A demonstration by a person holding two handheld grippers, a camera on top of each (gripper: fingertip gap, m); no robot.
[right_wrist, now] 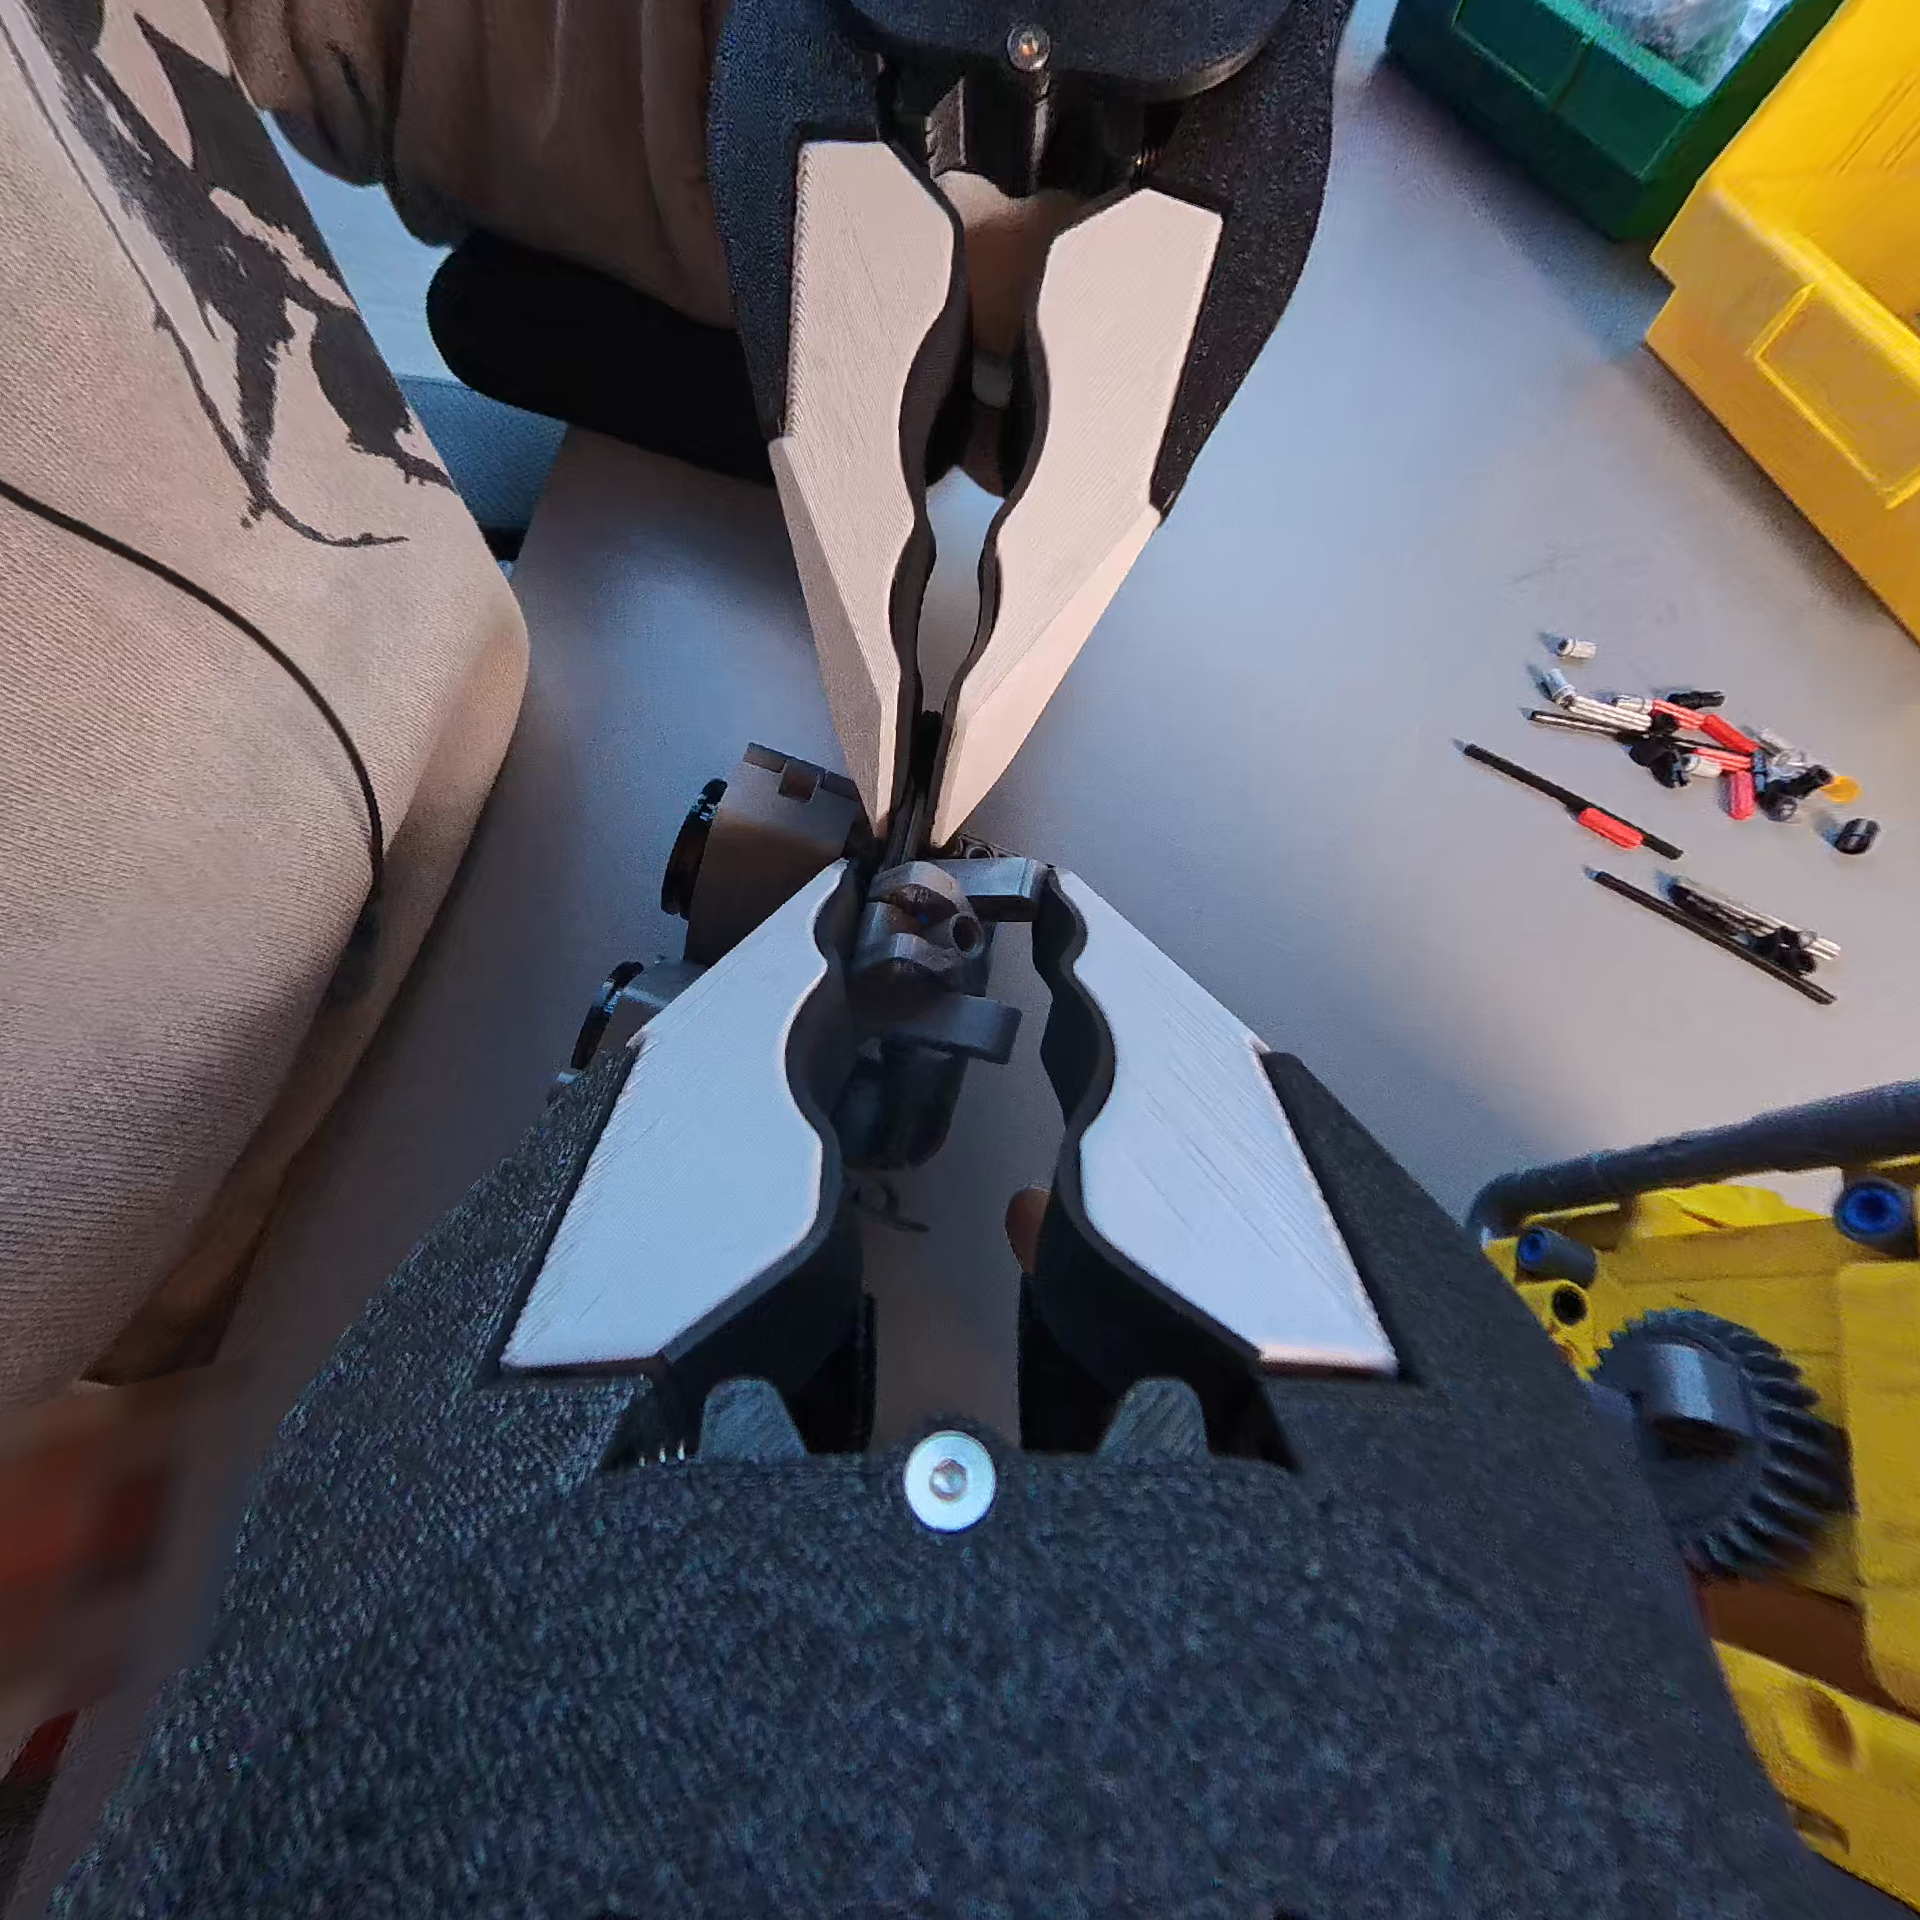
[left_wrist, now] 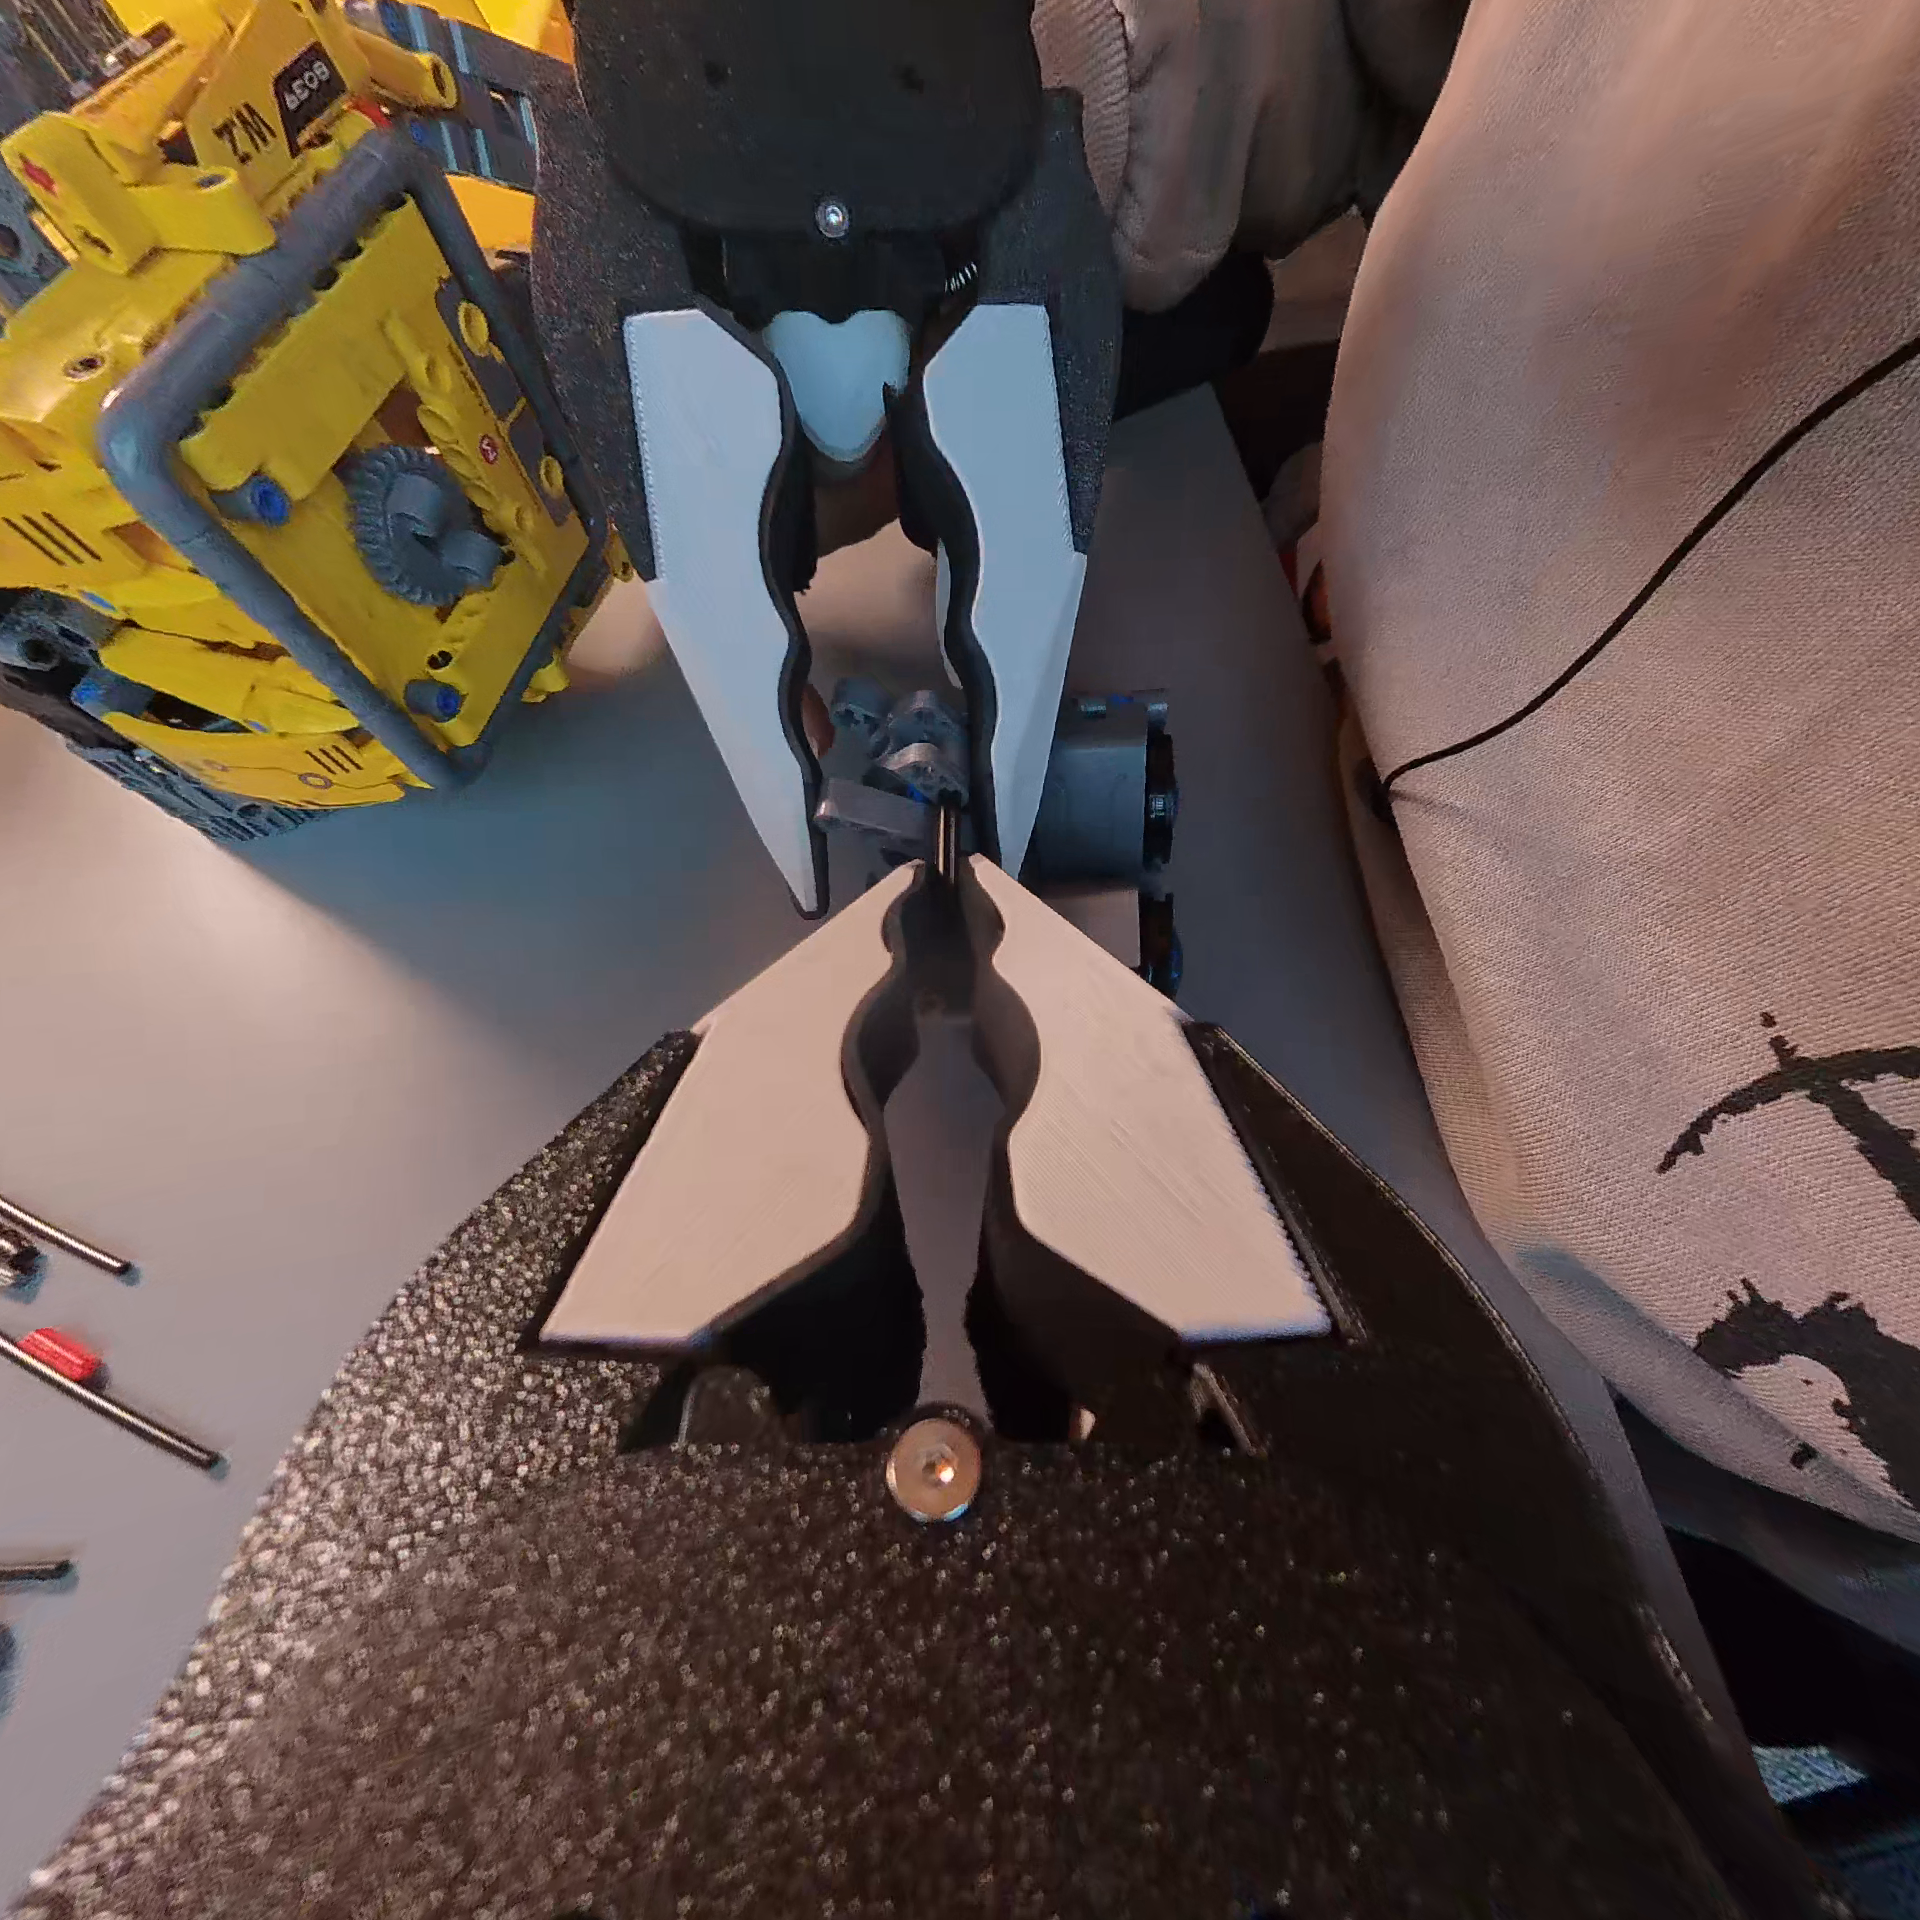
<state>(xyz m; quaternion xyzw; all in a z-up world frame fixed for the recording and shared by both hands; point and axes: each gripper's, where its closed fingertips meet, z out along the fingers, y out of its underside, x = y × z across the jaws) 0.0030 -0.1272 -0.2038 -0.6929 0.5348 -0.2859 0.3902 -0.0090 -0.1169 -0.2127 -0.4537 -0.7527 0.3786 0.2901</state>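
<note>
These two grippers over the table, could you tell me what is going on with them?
A person holds both. The left gripper is shut on a thin black rod that sticks out of a small grey block assembly. The right gripper is shut on that assembly from the opposite side, so the two meet tip to tip above the grey table. A yellow model vehicle and loose small parts lie nearby.

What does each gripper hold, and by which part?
Left gripper: thin black axle, by its end. Right gripper: grey brick assembly, around its connector cluster.
</note>
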